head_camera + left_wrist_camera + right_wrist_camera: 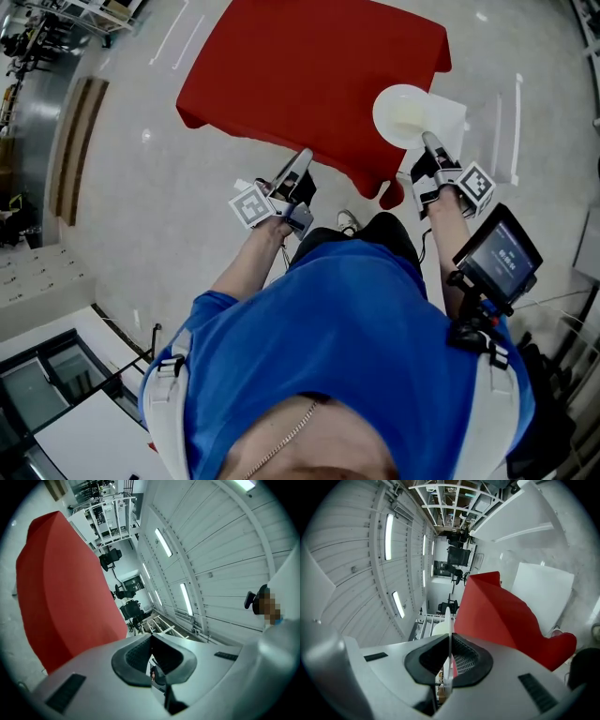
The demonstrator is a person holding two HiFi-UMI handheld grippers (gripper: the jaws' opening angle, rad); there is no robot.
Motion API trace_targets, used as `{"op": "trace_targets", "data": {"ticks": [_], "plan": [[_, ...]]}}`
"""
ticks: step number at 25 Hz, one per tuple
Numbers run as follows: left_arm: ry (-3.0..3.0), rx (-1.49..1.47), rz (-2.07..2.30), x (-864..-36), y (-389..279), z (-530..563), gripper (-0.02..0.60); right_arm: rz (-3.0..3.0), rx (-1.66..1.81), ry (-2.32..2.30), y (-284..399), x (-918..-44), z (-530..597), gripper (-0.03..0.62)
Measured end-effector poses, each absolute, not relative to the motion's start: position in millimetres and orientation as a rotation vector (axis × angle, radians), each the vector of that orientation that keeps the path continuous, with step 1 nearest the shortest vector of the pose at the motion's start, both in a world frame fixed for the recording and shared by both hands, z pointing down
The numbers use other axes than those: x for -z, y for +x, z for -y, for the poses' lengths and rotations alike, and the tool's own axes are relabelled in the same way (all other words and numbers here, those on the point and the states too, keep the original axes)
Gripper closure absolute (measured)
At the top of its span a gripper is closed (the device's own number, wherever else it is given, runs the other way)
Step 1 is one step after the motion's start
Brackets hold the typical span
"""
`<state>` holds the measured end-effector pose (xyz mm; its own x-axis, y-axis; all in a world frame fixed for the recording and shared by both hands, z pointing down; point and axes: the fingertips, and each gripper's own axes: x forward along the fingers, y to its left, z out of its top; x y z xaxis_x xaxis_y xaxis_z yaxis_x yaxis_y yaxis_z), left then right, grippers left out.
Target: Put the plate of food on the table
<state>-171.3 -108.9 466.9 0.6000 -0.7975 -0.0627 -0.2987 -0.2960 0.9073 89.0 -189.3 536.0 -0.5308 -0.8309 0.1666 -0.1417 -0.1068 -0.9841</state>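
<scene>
A white round plate (pixel 401 114) hangs in the air just off the near right corner of the table, which is draped in a red cloth (pixel 309 75). My right gripper (pixel 429 141) is shut on the plate's near rim. In the right gripper view the plate (pixel 447 620) shows edge-on, as a thin white line pinched between the black pads (pixel 426 658). The red cloth (pixel 501 616) lies to its right. My left gripper (pixel 305 155) is at the table's near edge, shut and holding nothing. The red cloth (pixel 61 588) fills the left of the left gripper view.
A white board (pixel 452 117) lies on the floor beside the table's right corner, partly under the plate. A small screen (pixel 499 251) is strapped to the right forearm. The person's shoe (pixel 349 221) shows below the table edge. Pale floor surrounds the table.
</scene>
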Motion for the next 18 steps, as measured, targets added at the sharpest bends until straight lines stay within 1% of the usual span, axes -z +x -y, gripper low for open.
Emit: {"op": "trace_targets", "data": {"ticks": [8,18], "plan": [[1.851,0.628,0.863,-476.7,-159.9,109.0,0.575,-1.608,1.680,-1.138,109.7,-550.2,187.7,0.580],[1.858,0.549,0.845,-479.3,-153.3,113.6,0.575,-1.578,1.700,-1.189,118.1,-566.6,181.0,0.580]]}}
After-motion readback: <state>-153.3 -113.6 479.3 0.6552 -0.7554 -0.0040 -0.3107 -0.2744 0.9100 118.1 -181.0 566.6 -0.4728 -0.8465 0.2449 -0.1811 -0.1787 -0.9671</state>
